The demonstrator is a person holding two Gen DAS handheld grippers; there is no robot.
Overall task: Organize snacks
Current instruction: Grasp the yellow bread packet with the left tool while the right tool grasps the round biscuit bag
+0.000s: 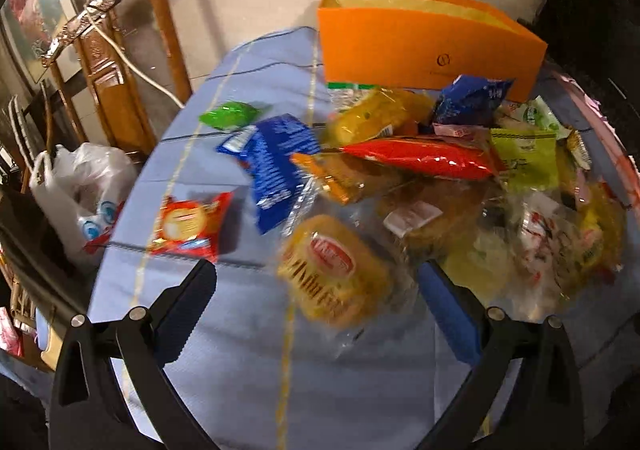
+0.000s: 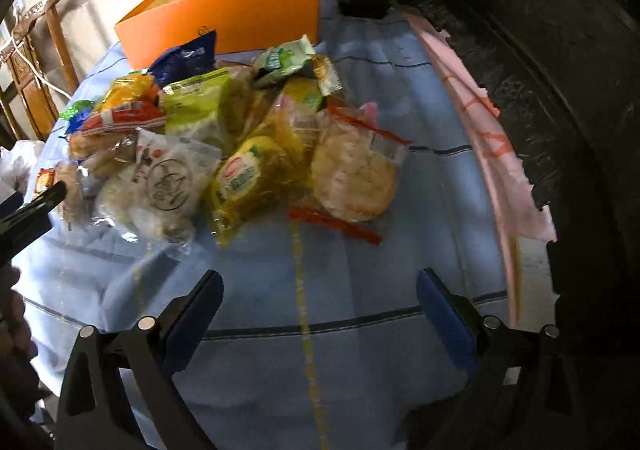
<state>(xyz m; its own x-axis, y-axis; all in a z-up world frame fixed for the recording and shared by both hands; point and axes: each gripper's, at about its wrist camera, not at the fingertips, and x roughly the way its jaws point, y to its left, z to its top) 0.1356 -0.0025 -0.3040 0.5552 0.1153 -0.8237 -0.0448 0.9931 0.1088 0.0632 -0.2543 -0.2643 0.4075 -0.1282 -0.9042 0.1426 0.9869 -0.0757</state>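
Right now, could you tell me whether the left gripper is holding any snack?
No, the left gripper is open above a yellow cake packet on the blue tablecloth.

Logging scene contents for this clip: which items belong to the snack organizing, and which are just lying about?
Part of the job: orange box, snack pile, red snack packet, blue packet, green packet.

Just lying about: white plastic bag, wooden chair, pink cloth.

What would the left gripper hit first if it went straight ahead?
Probably the yellow cake pack: it lies right between the open left gripper fingers, nearest of the pile. Height above the cloth is unclear.
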